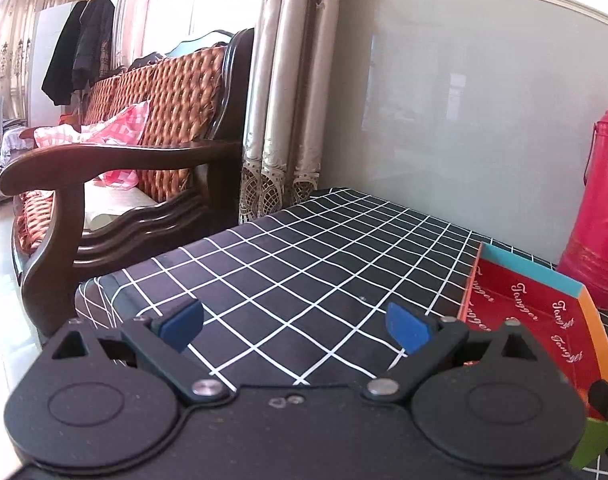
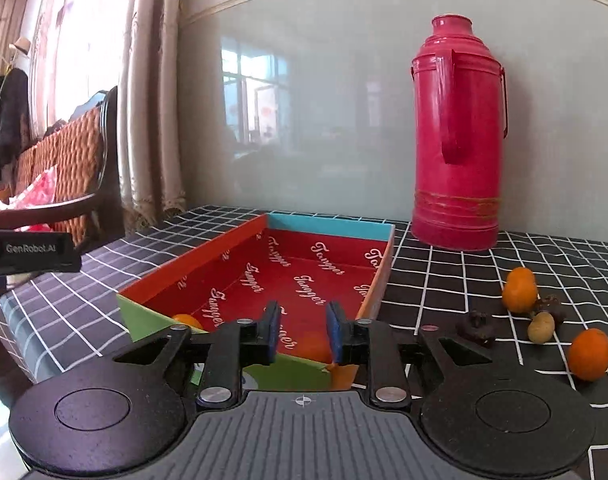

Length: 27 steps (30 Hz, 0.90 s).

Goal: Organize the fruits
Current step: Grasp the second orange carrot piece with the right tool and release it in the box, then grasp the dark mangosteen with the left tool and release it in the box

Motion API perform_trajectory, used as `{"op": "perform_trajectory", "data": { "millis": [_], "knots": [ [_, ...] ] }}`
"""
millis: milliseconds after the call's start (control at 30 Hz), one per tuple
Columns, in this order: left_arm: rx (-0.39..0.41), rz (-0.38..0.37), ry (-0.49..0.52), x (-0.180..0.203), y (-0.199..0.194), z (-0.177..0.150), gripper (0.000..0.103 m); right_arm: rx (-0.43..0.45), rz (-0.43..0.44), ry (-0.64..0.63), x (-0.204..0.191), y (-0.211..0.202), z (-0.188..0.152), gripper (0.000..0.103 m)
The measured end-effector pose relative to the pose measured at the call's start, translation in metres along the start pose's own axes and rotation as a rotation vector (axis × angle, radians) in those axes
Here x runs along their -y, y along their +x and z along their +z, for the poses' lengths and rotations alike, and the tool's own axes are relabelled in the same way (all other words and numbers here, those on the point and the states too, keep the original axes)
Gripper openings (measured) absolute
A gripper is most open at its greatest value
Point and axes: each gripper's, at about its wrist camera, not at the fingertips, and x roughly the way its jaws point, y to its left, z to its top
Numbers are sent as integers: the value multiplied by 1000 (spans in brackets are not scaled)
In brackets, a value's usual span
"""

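Observation:
A shallow red box (image 2: 304, 276) with coloured rims lies on the checked tablecloth; it also shows in the left wrist view (image 1: 531, 320). Two small oranges lie inside at its near end, one at the left corner (image 2: 187, 321) and one between my fingers' line of sight (image 2: 313, 345). My right gripper (image 2: 302, 334) hovers over the box's near rim, jaws partly open and empty. Right of the box lie two oranges (image 2: 519, 284) (image 2: 589, 354), a tan fruit (image 2: 540, 327) and dark wrinkled fruits (image 2: 476, 327). My left gripper (image 1: 296, 326) is wide open and empty over bare cloth, left of the box.
A tall red thermos (image 2: 457, 136) stands at the back against the grey wall, also in the left wrist view (image 1: 599, 216). A wooden sofa (image 1: 116, 152) stands left of the table beside curtains (image 1: 288, 80). The table's left edge (image 1: 116, 280) is close to my left gripper.

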Motion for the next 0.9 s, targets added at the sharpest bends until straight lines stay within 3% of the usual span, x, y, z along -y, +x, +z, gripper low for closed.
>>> {"op": "perform_trajectory", "data": {
  "millis": [33, 67, 100, 133, 167, 333, 567, 667, 900],
  "knots": [
    [0, -4, 2, 1, -1, 0, 92, 11, -5, 8, 1, -3, 1, 32],
    [3, -9, 6, 3, -2, 0, 92, 21, -18, 14, 2, -6, 1, 41],
    [6, -14, 12, 5, -3, 0, 92, 28, -45, 18, 4, -9, 1, 54],
    [10, -21, 18, 8, -4, 0, 92, 42, -81, 27, 8, -12, 1, 81],
    [16, -28, 26, 11, -5, -1, 92, 63, -118, 39, 12, -16, 1, 93],
    [37, -103, 59, 33, -14, -2, 92, 95, -277, 86, 36, -29, 5, 94],
    [66, -266, 120, 83, -38, -10, 92, 93, -581, 172, 87, -50, 6, 100],
    [73, -344, 166, 114, -50, -18, 92, 117, -706, 178, 106, -66, 3, 103],
    [114, -524, 343, 186, -79, -48, 92, 117, -894, 240, 152, -100, 0, 103]
  ]
}}
